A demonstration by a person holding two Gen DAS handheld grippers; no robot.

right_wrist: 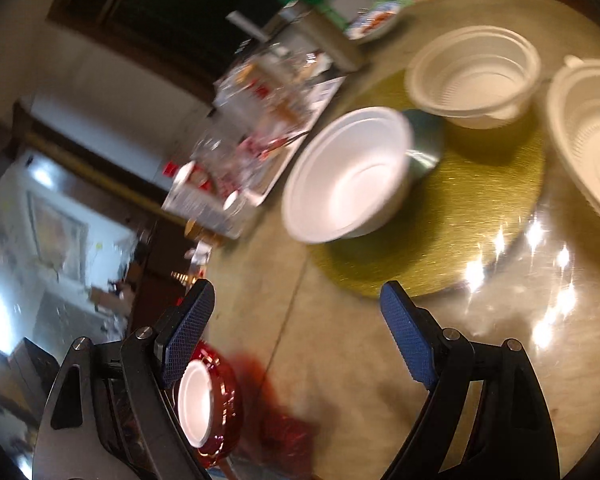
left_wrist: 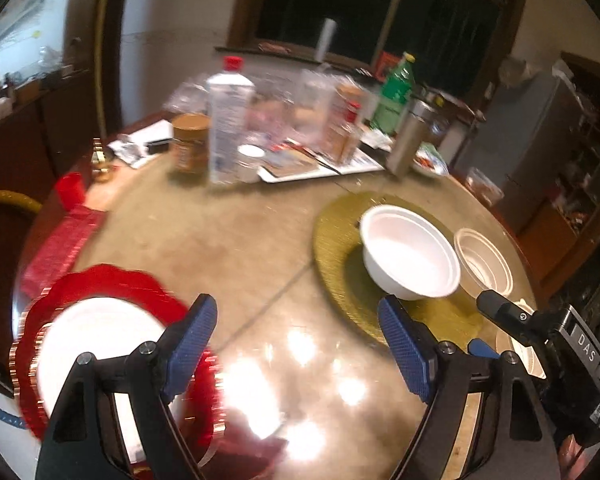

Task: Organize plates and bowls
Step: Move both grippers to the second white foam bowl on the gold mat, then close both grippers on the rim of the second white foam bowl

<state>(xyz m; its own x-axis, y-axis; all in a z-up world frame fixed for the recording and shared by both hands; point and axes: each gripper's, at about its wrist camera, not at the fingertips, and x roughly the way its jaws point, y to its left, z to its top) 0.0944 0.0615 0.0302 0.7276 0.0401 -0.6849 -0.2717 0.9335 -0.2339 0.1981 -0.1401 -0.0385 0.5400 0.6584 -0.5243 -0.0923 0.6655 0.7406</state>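
Bowls numbered three: one white foam bowl (right_wrist: 350,172) sat on the gold charger (right_wrist: 480,216), with two ribbed plastic bowls (right_wrist: 474,76) to its right. One white plate (left_wrist: 96,344) lay on the red charger (left_wrist: 100,280), near left. Both the left gripper (left_wrist: 300,344) and right gripper (right_wrist: 296,340) hung wide apart, empty, over the table (left_wrist: 228,240).

Warm indoor light is bouncing off the glossy counter (left_wrist: 236,240) in bright star-shaped glare spots. Motion blur is smearing both views, worst in the right wrist's. Fisheye distortion is bending the edges, and dark vignetting is closing the corners.
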